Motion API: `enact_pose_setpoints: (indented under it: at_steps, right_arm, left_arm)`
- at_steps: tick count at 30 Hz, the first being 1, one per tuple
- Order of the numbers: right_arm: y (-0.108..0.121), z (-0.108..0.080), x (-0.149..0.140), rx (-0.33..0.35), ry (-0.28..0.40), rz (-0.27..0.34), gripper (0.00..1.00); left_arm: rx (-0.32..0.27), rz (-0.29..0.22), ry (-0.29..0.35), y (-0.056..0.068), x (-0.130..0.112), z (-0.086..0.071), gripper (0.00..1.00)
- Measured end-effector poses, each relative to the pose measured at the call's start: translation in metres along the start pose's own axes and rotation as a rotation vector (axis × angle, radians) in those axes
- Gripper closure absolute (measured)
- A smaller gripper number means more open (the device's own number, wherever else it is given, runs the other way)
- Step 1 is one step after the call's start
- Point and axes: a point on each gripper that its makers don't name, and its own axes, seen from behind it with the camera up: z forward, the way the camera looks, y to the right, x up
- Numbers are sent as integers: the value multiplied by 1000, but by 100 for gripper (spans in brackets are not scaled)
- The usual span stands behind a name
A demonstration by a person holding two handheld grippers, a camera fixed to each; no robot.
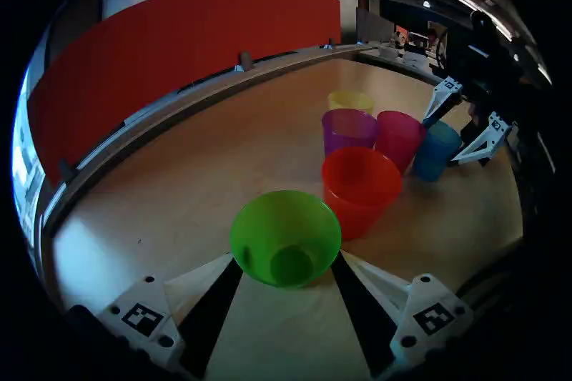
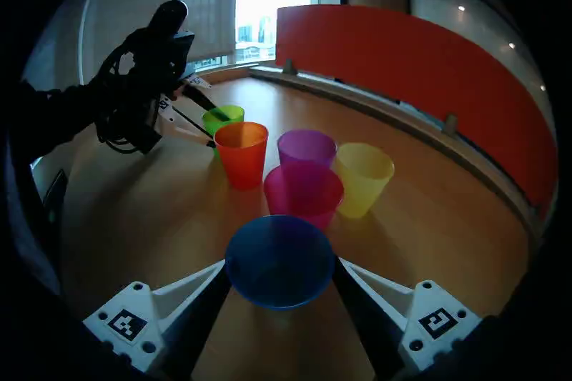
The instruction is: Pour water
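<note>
left claw (image 1: pixel 286 266) grasps the green cup (image 1: pixel 286 238) by its sides; right claw (image 2: pixel 280 274) grasps the blue cup (image 2: pixel 279 259) likewise. whether either holds water, i cannot tell. the orange cup (image 1: pixel 360 188) stands just beside the green at 1 o'clock, and the magenta cup (image 2: pixel 304 191) is near the blue at 12. keep both upright, lift them clear of these neighbours above the worktop (image 1: pixel 214 166), then tip one rim slowly over the other's mouth.

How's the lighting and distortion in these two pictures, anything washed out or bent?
Left gripper view: the fisheye bows the table's far rail, the right edge goes dark, the green cup is sharp. Right gripper view: the window is blown out, the hand is a silhouette, the blue cup is dim.
</note>
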Motion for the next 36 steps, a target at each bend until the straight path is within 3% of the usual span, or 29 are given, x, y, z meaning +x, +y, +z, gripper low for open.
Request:
enact_pose_setpoints:
  at_steps: [9,20,36]
  right_arm:
    - [0,2,1,-1,2,-7,1]
    - [-3,2,1,13,-1,6,9]
    - [-3,-1,4,10,12,30,10]
  left_arm:
    - [17,1,-10,-2,-4,4,18]
    - [30,-9,9,-5,-5,6,21]
    - [51,-13,32,-7,2,-5,21]
